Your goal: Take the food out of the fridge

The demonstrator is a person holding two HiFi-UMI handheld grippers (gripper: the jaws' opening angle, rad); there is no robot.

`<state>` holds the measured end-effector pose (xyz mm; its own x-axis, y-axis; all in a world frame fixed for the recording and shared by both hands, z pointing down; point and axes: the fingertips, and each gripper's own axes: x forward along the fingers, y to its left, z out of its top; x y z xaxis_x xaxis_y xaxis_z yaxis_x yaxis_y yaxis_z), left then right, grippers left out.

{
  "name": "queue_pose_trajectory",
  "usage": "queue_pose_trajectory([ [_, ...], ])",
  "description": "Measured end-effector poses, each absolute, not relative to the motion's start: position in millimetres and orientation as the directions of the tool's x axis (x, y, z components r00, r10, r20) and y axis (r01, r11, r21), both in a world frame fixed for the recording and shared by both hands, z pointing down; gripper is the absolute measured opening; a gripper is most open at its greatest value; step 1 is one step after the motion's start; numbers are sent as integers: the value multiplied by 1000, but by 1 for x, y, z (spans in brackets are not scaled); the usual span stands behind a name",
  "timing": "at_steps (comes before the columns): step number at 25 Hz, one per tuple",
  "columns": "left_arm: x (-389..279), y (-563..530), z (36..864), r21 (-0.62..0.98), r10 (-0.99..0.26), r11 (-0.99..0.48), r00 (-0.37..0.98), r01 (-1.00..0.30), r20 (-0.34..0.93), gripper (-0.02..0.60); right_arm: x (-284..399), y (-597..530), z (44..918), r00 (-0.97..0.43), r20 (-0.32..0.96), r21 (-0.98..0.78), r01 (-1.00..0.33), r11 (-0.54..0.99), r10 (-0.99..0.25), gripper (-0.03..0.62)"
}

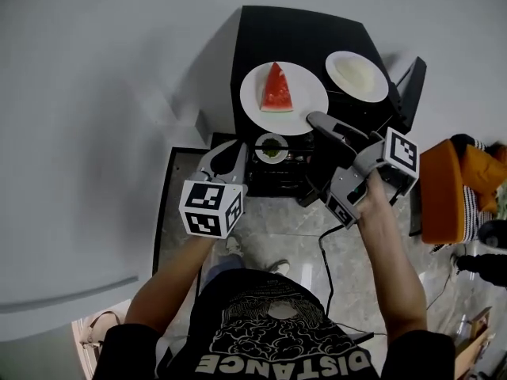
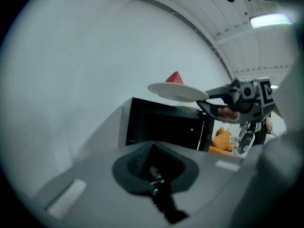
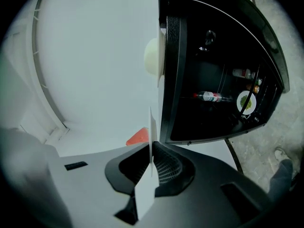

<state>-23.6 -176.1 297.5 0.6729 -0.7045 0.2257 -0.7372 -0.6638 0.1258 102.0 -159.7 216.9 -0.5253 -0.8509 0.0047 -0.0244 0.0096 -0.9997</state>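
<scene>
Ok so head view first: right gripper (image 1: 317, 121) is clamped on the near rim of the plate (image 1: 252, 93) w/ the watermelon slice (image 1: 276, 88). The plate is over the top of the black fridge (image 1: 301, 30), beside a 2nd plate (image 1: 380, 89). Left gripper (image 1: 228, 155) is closed on nothing, just in front of the open fridge, near a small dish of greens (image 1: 272, 147) inside it.

Left gripper view: the plate hangs roughly level, just above the fridge top, held by one edge only. Looks stiff, glossy, prob breakable imo, and the slice could slide if it tips.

Right gripper view: the rim sits edge-on, deep between the pads, so a decent hold. A bottle (image 3: 209, 97) is on a shelf inside. Room-wise there's a wall right behind and the 2nd plate close by, so set it down flat.
</scene>
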Motion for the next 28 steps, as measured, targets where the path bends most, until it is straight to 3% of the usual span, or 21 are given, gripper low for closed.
queue_pose_trajectory([
  [28,4,-183,303,155,-642,-722,736,-675,214,2,110,-228,225,-153,16,-999,40,-22,-988,20],
])
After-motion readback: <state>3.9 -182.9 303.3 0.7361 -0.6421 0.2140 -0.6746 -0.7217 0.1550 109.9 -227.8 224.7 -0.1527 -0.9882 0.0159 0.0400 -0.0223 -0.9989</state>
